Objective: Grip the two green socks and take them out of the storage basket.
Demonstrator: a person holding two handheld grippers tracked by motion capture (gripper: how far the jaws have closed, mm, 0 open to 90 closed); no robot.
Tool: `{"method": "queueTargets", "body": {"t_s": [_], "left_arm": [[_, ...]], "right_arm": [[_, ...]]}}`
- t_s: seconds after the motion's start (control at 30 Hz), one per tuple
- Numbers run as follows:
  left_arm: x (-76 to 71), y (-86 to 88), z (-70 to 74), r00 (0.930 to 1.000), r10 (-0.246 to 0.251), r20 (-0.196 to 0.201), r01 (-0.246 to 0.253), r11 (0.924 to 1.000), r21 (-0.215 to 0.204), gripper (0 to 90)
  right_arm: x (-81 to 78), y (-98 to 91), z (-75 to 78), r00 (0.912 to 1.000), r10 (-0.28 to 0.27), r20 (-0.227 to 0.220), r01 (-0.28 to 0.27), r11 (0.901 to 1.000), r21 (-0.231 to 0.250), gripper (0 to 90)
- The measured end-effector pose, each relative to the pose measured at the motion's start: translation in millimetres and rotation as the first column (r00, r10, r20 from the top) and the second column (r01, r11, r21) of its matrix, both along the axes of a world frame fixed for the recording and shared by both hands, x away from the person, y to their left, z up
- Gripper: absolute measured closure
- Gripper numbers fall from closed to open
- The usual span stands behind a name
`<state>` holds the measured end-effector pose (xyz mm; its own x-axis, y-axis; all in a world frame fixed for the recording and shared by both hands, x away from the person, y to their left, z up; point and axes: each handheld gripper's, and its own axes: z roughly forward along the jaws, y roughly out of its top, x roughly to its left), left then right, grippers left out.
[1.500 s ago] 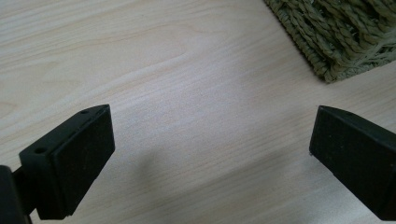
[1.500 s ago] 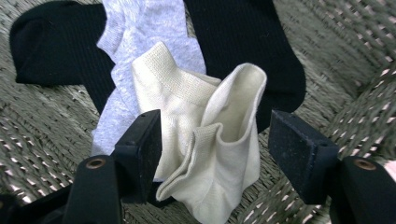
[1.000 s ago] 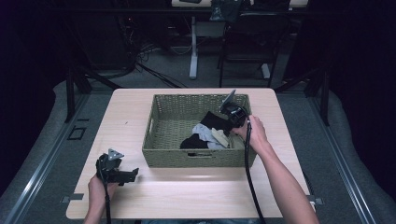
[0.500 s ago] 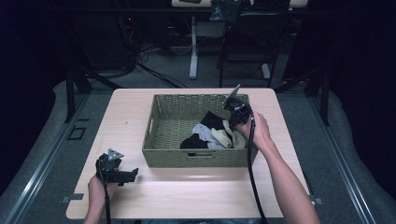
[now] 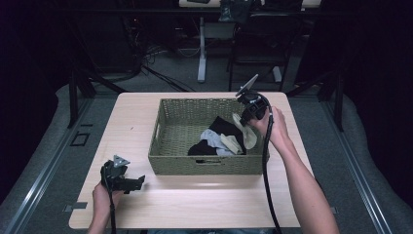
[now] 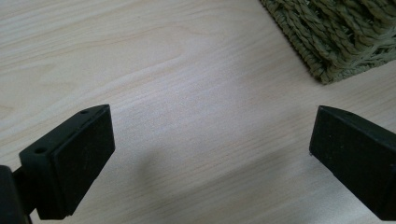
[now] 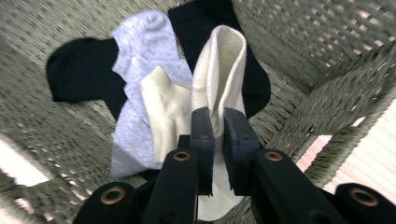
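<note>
A woven green-grey basket (image 5: 180,122) stands in the middle of the table and holds several socks: black (image 5: 225,126), grey (image 5: 210,139) and cream (image 5: 233,143). My right gripper (image 5: 242,121) hangs over the basket's right side, shut on a cream sock (image 5: 248,136) that dangles from it. In the right gripper view the jaws pinch that cream sock (image 7: 222,79) above the grey sock (image 7: 142,46), the other cream sock (image 7: 168,112) and the black ones (image 7: 77,72). My left gripper (image 5: 139,182) rests on the table at the front left, open, with bare wood between its fingers (image 6: 70,158).
The basket's corner (image 6: 336,42) lies just ahead of the left gripper. The table (image 5: 195,204) has bare wood in front of and to the left of the basket. Chairs and desk legs (image 5: 202,48) stand on the dark floor beyond the far edge.
The right gripper has closed on the cream sock and risen, lifting it off the pile in the basket. The left gripper has stayed put.
</note>
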<state>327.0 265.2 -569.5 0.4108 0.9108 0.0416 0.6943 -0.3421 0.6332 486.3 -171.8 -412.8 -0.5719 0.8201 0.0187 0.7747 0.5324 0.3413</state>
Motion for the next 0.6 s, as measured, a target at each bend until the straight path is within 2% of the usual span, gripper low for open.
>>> {"method": "queueTargets", "body": {"t_s": [0.1,0.13,0.17,0.6], "left_arm": [[-0.1,0.5,0.4,1.0000,-0.001,-0.007,0.001,1.0000,-0.002,0.2],[0.0,0.4,0.4,1.0000,-0.001,-0.007,0.001,1.0000,-0.001,0.2],[0.0,0.1,0.2,1.0000,0.002,-0.006,-0.002,1.0000,-0.004,0.2],[0.2,-0.1,0.2,1.0000,-0.004,-0.008,0.004,1.0000,-0.001,0.2]], "right_arm": [[-1.1,-0.8,11.0,0.9999,0.000,0.013,0.000,0.9999,0.014,83.1],[-1.1,-1.5,14.2,0.9999,0.004,0.010,-0.004,1.0000,0.005,83.2],[-1.4,-1.8,16.3,0.9998,-0.001,0.022,0.000,0.9998,0.020,83.2],[-4.8,-7.6,48.6,0.9988,0.006,0.048,-0.008,0.9988,0.048,83.2]]}}
